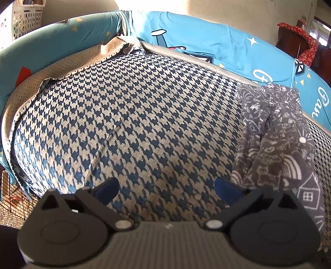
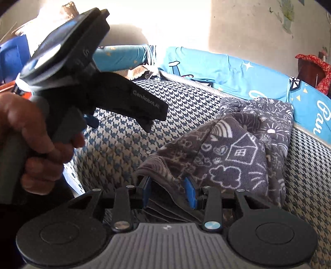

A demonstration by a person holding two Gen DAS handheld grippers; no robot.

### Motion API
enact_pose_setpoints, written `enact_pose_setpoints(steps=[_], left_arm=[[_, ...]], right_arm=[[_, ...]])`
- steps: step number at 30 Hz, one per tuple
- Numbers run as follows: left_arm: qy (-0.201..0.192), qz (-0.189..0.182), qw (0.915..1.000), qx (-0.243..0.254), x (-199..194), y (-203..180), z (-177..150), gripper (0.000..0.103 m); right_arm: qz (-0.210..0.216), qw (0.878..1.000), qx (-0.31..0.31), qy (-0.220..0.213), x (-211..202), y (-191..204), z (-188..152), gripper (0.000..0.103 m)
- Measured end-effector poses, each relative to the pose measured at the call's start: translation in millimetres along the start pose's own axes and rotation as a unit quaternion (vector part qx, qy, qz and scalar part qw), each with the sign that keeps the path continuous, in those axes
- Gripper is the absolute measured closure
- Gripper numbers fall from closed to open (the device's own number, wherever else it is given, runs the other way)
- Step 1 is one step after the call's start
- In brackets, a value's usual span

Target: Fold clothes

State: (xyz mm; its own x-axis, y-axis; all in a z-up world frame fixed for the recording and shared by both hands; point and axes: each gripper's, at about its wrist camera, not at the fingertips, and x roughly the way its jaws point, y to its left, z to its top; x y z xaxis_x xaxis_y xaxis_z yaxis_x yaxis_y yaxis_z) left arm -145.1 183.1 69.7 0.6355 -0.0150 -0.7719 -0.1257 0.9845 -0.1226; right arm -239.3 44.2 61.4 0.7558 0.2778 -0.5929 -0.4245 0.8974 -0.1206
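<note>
Currently, my entries for this moment read as follows.

Surface: a bed (image 1: 134,115) under a blue-and-cream houndstooth cover; I see it in both wrist views.

Garment: a grey fleece garment (image 2: 238,149) printed with white doodles (a house, clouds, a rainbow), lying bunched on the right part of the bed, its far end close to the blue pillow.

Same garment, left view: it (image 1: 275,132) runs down the right side, just beside my left gripper's right finger.

Left gripper (image 1: 166,187): spread wide, nothing between the blue pads, hovering over bare houndstooth and angled down.

Left gripper, right view: seen from the side (image 2: 148,124), held by a hand (image 2: 41,144) on its grey handle, apart from the garment.

Right gripper (image 2: 168,191): part-way spread, a fold of the garment's near edge lying between the blue pads; I cannot tell whether the pads press on the cloth.

Backdrop: a blue pillow (image 1: 217,47) with white cartoon print along the bed's far edge; a teal bolster (image 1: 62,35) at far left.

Other: a white perforated basket (image 1: 22,18) at top left; red patterned cloth (image 1: 306,45) at far right.
</note>
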Motion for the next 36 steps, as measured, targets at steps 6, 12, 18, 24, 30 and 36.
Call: enact_pose_setpoints(steps=[6,12,18,24,30,36], left_arm=[[-0.005,0.003,1.0000,-0.002,-1.8,2.0,0.3,0.000],[-0.019,0.006,0.9997,-0.011,-6.7,6.8,2.1,0.000],[-0.022,0.001,0.9997,0.006,-6.2,-2.1,1.5,0.000],[-0.018,0.005,0.9998,0.006,-3.6,-3.2,0.1,0.000],[-0.012,-0.004,0.9995,0.029,-1.6,-12.0,-3.5,0.000],[0.003,-0.022,0.9986,0.048,2.6,-21.8,-9.2,0.000]], right_arm=[[-0.012,1.000,-0.021,-0.010,15.0,4.1,7.4,0.090],[0.063,0.996,-0.053,-0.032,2.6,20.6,15.1,0.091],[0.084,0.996,-0.043,-0.001,19.2,18.3,5.5,0.090],[0.101,0.995,-0.021,0.001,15.9,9.6,5.0,0.081],[0.096,0.995,-0.001,-0.008,-17.9,-3.7,-3.6,0.075],[0.062,0.997,0.042,-0.013,-50.1,-24.3,-19.7,0.075]])
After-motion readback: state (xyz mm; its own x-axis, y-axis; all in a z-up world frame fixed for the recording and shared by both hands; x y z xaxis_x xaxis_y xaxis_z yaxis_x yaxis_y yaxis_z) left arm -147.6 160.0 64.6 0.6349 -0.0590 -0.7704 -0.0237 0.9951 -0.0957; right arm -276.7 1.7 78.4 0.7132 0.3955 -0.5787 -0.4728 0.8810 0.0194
